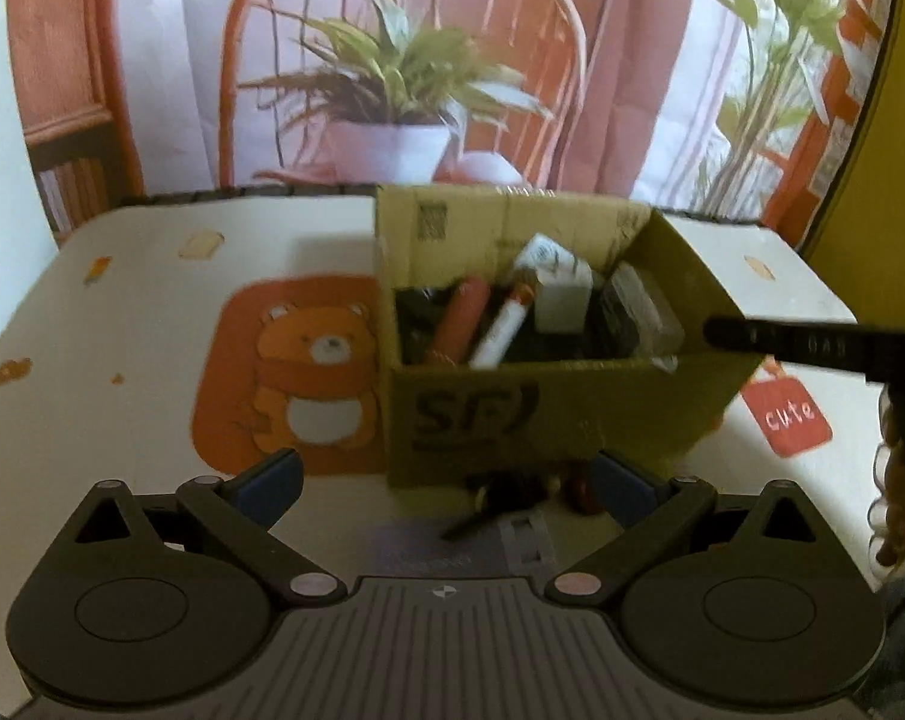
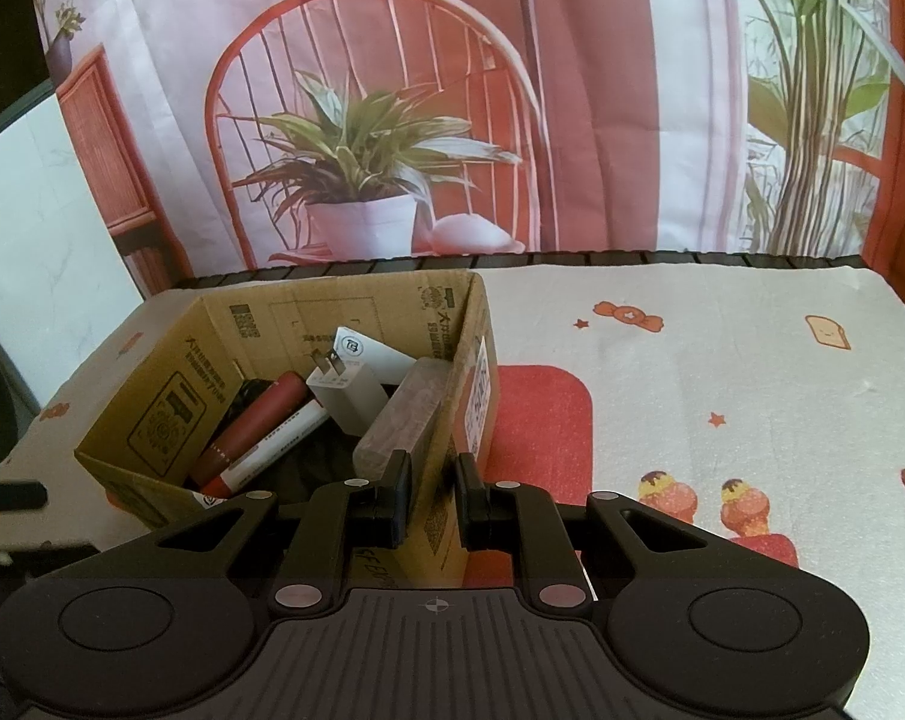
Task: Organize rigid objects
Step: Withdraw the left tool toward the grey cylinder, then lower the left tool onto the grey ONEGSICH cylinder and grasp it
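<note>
The cardboard box (image 2: pixel 152 420) sits on the counter (image 2: pixel 722 360) near its far edge, holding a red tube (image 2: pixel 254 426), a white charger (image 2: pixel 350 390), a marker (image 1: pixel 506 324) and a grey block (image 2: pixel 398 420). The right gripper (image 2: pixel 431 498) straddles the box's right wall, fingers nearly closed on it. The left gripper (image 1: pixel 446 480) is released, with small dark items (image 1: pixel 500 498) lying ahead between its fingers, against the box's near side.

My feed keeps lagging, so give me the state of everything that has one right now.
Cardboard box: open at the top, upright, holding several items.
White charger: in the box, prongs out.
Red tube: in the box, leaning.
Marker: in the box, leaning, capped.
Left gripper: jaws wide open, empty.
Right gripper: jaws straddling the box wall, narrow gap, grip unclear.
</note>
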The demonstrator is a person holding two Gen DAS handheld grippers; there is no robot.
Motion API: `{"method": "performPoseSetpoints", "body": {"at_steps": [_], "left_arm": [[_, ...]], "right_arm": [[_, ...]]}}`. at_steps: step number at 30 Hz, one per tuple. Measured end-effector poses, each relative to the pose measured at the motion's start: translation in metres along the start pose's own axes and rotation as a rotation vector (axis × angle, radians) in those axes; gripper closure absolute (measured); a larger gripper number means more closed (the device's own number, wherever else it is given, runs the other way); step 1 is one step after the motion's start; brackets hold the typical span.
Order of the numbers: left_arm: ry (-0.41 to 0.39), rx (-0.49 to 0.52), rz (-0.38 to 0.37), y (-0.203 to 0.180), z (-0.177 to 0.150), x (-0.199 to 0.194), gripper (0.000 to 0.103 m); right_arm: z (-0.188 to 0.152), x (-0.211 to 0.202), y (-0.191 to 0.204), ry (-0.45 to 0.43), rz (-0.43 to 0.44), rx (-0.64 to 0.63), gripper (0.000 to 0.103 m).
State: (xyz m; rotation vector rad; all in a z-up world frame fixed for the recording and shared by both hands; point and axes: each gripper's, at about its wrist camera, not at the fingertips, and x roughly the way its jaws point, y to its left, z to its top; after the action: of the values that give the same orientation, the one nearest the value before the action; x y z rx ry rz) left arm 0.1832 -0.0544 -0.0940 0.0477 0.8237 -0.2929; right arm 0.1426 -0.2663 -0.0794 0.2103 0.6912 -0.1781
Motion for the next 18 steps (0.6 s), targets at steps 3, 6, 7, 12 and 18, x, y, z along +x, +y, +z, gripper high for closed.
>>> {"method": "performPoseSetpoints", "body": {"at_steps": [3,6,7,12,18], "left_arm": [[0.034,0.0,-0.006,-0.003,-0.004,0.009,0.0],[0.077,-0.017,-0.001,-0.004,-0.008,0.018,0.0],[0.09,-0.015,0.001,-0.004,-0.009,0.021,0.0],[0.146,0.0,0.027,-0.009,-0.013,0.035,0.0],[0.179,0.01,0.043,-0.015,-0.015,0.044,0.0]], "right_arm": [[0.0,0.0,0.0,0.0,0.001,0.0,0.088],[0.0,0.0,0.0,0.0,0.001,0.0,0.088],[0.0,0.0,0.0,0.0,0.001,0.0,0.088],[0.0,0.0,0.0,0.0,0.0,-0.001,0.088],[0.0,0.0,0.0,-0.002,-0.001,0.001,0.088]]}}
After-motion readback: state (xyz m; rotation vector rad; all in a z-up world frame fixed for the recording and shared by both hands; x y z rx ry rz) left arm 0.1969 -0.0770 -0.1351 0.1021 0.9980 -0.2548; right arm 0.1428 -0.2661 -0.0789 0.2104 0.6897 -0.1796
